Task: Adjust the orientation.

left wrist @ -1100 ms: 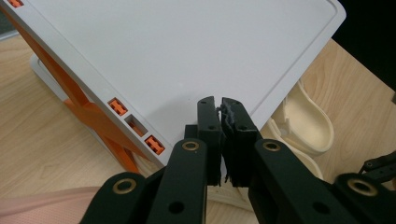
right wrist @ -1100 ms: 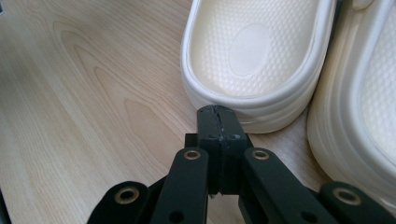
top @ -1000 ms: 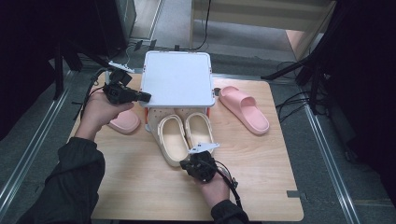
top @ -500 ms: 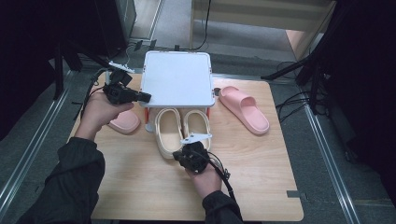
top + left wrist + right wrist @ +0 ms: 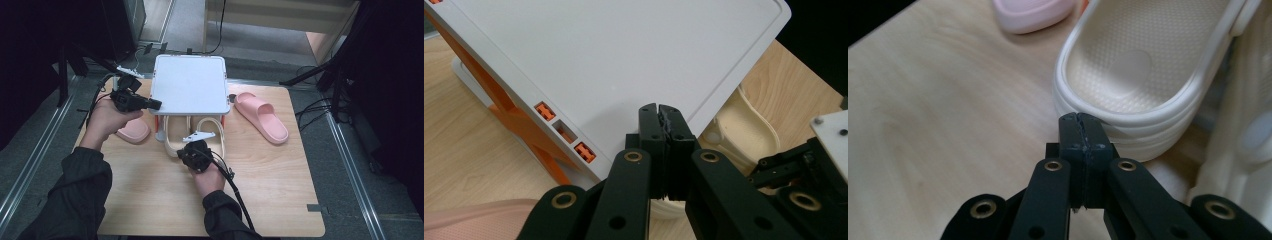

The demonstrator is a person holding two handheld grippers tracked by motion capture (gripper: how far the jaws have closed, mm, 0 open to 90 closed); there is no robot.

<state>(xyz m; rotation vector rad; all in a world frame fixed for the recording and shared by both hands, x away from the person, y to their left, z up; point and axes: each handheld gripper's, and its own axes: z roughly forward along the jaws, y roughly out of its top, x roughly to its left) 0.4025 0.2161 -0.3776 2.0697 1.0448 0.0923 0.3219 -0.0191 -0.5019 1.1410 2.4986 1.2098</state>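
The cream slippers [image 5: 196,134] sit side by side with their toes tucked under the white rack [image 5: 189,91], heels poking out toward the person, so that pair looks partly stowed and wants a further push to go fully in. The right hand-held gripper [image 5: 192,150] has its jaws pressed together with nothing between them, and its tips nudge the heel rim of the left cream slipper [image 5: 1133,75]; my read is that it works as a pusher here, not a clamp. The left hand-held gripper [image 5: 156,104] is closed and empty too, tips at the rack's left edge [image 5: 589,75], seemingly steadying it.

What is left: one pink slipper [image 5: 131,131] lies on the desk [image 5: 270,190] just left of the rack, beneath the left hand, and the other pink slipper [image 5: 262,116] lies right of the rack, well apart from its mate. Neither is under the rack, so I judge the job roughly half done.

As for holding space, the rack's top tray is bare, and the bay beneath holds the cream pair alone.
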